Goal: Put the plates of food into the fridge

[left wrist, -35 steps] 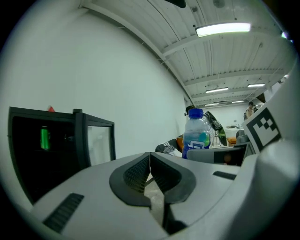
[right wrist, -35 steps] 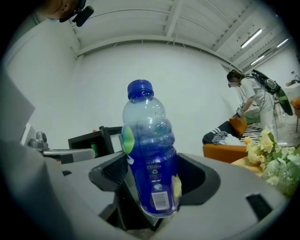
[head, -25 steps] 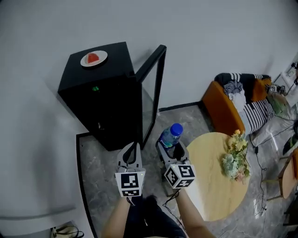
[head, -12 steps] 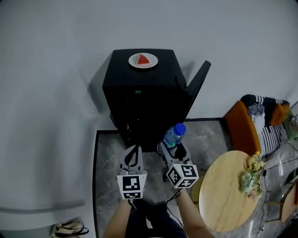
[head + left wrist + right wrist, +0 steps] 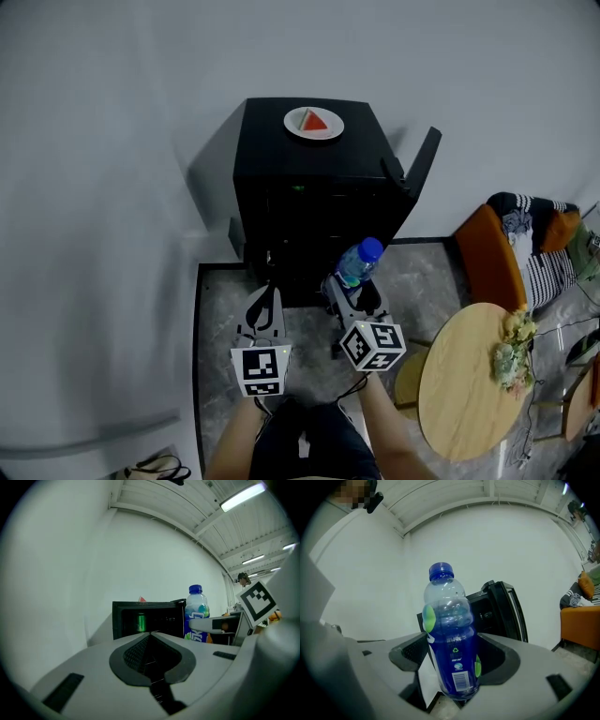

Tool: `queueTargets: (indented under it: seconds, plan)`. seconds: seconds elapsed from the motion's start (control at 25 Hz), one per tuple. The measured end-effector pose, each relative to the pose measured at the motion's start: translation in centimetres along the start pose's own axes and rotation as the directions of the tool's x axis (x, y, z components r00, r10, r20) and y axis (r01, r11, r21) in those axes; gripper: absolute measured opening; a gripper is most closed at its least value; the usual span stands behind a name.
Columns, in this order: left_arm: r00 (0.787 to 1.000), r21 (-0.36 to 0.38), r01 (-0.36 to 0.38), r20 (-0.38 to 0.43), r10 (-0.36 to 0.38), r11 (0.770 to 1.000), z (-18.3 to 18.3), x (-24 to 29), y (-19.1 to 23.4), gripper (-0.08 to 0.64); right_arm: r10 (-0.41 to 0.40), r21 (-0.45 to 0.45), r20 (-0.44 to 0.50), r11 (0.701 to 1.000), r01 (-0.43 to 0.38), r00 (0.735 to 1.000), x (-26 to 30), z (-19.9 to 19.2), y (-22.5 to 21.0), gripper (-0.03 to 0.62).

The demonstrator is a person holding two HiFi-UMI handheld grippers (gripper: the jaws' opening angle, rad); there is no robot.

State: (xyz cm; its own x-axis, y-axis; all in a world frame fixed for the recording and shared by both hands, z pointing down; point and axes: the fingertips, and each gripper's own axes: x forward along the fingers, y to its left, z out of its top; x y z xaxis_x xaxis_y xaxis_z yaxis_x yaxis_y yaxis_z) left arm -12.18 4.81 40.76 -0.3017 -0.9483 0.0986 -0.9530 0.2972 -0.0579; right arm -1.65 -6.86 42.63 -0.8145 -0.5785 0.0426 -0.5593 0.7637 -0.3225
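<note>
Atop the open black fridge (image 5: pixel 314 202) sits a white plate of red watermelon (image 5: pixel 314 123), while jaws of the right gripper (image 5: pixel 352 287) clamp a blue-capped plastic bottle (image 5: pixel 358 264) and those of the left gripper (image 5: pixel 266 294) press together, empty.

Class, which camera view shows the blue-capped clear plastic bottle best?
The right gripper view: the blue-capped clear plastic bottle fills the frame, gripped by the right gripper, with its label and barcode visible. The head view shows only its cap and shoulders; the left gripper view gives a small side glimpse.

Grey left tool (image 5: pixel 266 298), right tool (image 5: pixel 353 291), marker cubes (image 5: pixel 261 370)
</note>
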Motion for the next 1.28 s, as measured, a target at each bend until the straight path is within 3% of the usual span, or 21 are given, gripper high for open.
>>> queueTargets:
  seconds: [0.36,0.76,1.28]
  plan:
    - [1.000,-0.014,0.002,-0.012,-0.002,1.000,-0.8,1.6,0.3,0.008,0.002,-0.002,-0.009,1.000,-0.002,1.000,1.7,-0.2,-0.4,0.337]
    - [1.000,-0.004,-0.020,-0.017,0.020,1.000,-0.7,7.2,0.6,0.008,0.040,0.005,-0.053,0.999,-0.040,0.998,6.7,-1.3,-2.9,0.337]
    - [0.999,-0.008,-0.027,-0.045,0.026,1.000,-3.7,14.1,1.2,0.008,0.059,0.004,-0.085,0.998,-0.059,0.995,12.9,-3.4,-6.5,0.337]
